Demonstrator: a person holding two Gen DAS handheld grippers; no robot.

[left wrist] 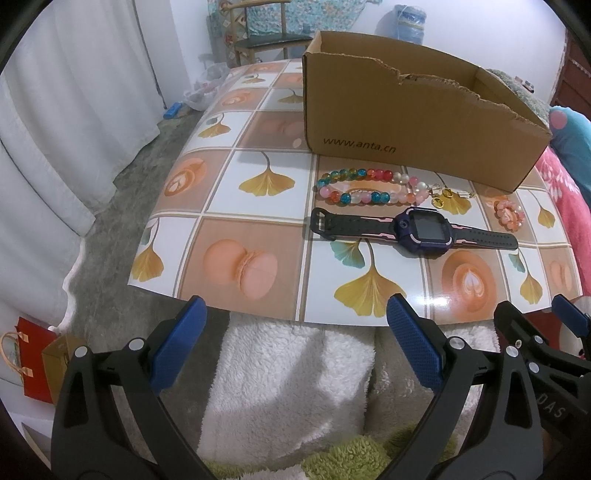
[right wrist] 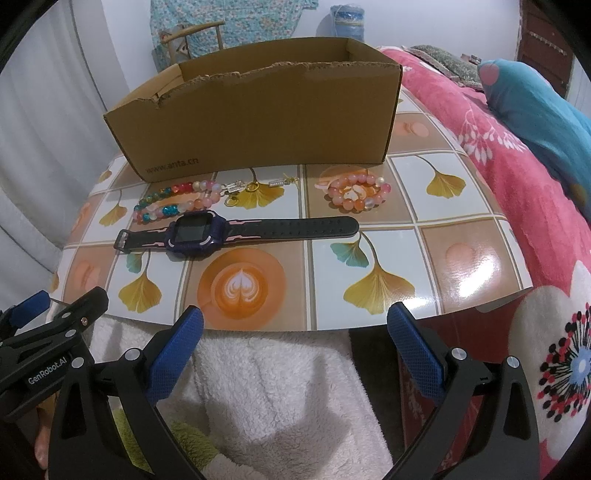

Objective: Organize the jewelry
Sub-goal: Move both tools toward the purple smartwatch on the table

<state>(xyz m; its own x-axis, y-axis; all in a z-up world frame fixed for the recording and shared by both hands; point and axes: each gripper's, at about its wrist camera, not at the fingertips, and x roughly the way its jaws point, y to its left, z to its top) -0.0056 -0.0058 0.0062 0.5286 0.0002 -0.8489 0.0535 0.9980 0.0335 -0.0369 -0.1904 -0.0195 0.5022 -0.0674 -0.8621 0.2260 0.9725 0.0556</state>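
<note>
A torn cardboard box (left wrist: 406,122) (right wrist: 258,122) stands open at the back of the patterned table mat (left wrist: 258,206) (right wrist: 443,236). In front of it lie a long multicoloured bead strand (left wrist: 369,186) (right wrist: 177,201) with gold rings and small charms (left wrist: 443,195) (right wrist: 251,190), a dark purple smartwatch (left wrist: 417,229) (right wrist: 229,234), and a small pink-orange bead bracelet (left wrist: 509,214) (right wrist: 356,194). My left gripper (left wrist: 295,325) is open and empty, before the mat's near edge. My right gripper (right wrist: 295,332) is open and empty, also short of the mat; it shows at the right of the left wrist view (left wrist: 546,332).
A white fleece blanket (left wrist: 288,376) (right wrist: 277,387) lies under the grippers. A pink floral quilt (right wrist: 517,177) and a blue pillow (right wrist: 535,107) lie to the right. A grey floor with a red bag (left wrist: 35,358) is to the left. A chair (left wrist: 258,33) stands behind.
</note>
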